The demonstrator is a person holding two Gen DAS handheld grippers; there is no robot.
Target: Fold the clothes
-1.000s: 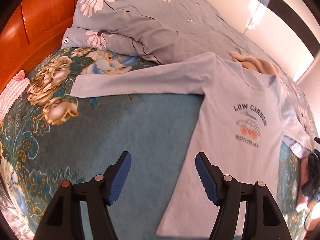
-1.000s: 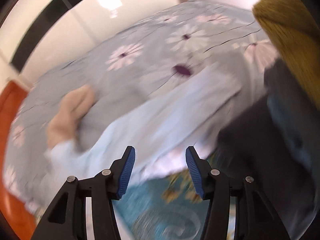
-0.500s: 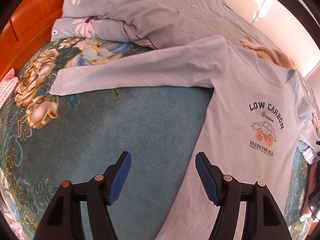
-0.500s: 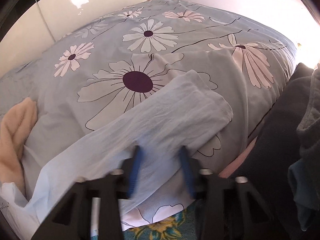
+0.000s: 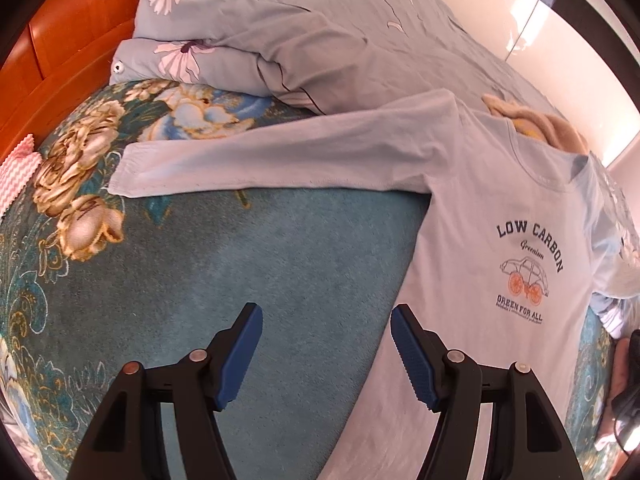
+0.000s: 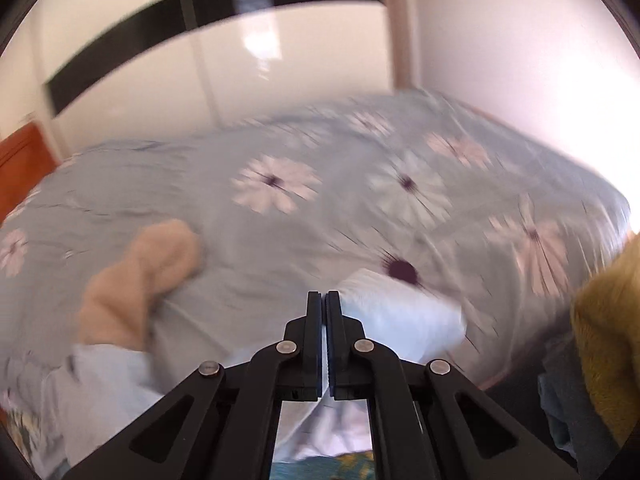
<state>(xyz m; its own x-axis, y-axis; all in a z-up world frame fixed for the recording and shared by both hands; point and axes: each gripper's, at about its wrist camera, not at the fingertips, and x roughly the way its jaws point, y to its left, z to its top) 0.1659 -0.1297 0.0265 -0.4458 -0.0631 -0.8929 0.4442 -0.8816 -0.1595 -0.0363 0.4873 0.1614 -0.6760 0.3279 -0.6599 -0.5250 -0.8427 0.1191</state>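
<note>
A pale blue long-sleeved shirt (image 5: 480,216) printed "LOW CARBON" lies face up on a teal flowered blanket (image 5: 200,272). Its one sleeve (image 5: 260,160) stretches out to the left. My left gripper (image 5: 326,354) is open and empty, low above the blanket beside the shirt's left side hem. In the right wrist view my right gripper (image 6: 324,300) has its jaws closed together over the shirt's other sleeve (image 6: 400,312), which lies on the daisy duvet. The view is blurred; whether cloth is pinched I cannot tell.
A grey-blue daisy duvet (image 5: 320,40) is bunched behind the shirt. A beige garment (image 6: 140,276) lies near the collar, also in the left view (image 5: 536,124). An orange headboard (image 5: 80,12) stands at the left. Mustard (image 6: 608,320) and dark clothes sit at the right.
My right gripper went from open to shut over the right sleeve and its view tilted upward. My left gripper stayed open and shifted slightly over the blanket.
</note>
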